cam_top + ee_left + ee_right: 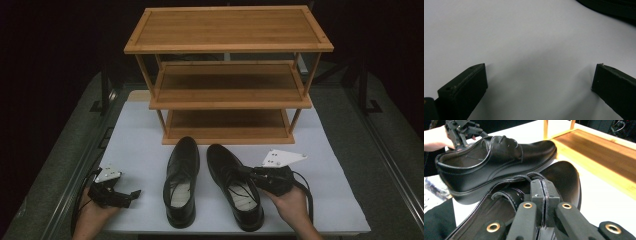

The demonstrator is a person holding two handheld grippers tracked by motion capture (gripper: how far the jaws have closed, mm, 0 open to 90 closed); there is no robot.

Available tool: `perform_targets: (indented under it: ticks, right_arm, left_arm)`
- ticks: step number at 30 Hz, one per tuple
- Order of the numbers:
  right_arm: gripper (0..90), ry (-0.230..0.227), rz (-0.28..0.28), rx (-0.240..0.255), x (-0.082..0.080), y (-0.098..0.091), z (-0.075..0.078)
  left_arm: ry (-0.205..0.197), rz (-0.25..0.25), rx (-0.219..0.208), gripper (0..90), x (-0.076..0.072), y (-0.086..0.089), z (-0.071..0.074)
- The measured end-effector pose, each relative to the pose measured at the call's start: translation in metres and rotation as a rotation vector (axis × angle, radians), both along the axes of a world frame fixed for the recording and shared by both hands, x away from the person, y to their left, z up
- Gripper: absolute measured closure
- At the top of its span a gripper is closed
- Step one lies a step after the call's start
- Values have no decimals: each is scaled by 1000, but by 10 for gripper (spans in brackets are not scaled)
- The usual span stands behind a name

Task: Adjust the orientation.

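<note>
White table (pixel 140 125), wooden three-tier rack (pixel 227 27), grey floor (pixel 60 150), dark surroundings

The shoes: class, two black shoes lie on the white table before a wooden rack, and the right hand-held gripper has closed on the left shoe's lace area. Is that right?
Not quite. The right hand-held gripper is shut on the right shoe, at its laces, as the right gripper view shows. The left shoe lies untouched. Both shoes lie on the white table before the wooden rack.
</note>
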State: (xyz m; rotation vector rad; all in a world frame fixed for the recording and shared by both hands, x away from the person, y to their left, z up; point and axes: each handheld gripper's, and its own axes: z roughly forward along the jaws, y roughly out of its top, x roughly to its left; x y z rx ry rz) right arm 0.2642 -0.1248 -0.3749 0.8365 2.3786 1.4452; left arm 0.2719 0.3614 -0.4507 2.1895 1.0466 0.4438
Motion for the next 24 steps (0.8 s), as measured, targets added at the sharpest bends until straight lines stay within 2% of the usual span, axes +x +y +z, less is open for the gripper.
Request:
perform_targets:
  ticks: [7, 13, 17, 20, 23, 24]
  right_arm:
    - [887, -20, -9, 11, 8, 7, 5]
    - [887, -41, -10, 32, 22, 18, 11]
    - [886, -30, -10, 31, 34, 27, 4]
    - [886, -17, -14, 17, 37, 30, -3]
    - [884, -14, -16, 30, 37, 27, -5]
    - [881, -14, -16, 15, 37, 26, -7]
  left_arm:
    - [0, 1, 0, 0, 0, 0, 0]
    - [-2, 1, -2, 0, 0, 0, 0]
    - [-1, 1, -2, 0, 0, 0, 0]
    - [-1, 1, -2, 0, 0, 0, 0]
    - [0, 0, -1, 0, 0, 0, 0]
    - [0, 1, -1, 0, 0, 0, 0]
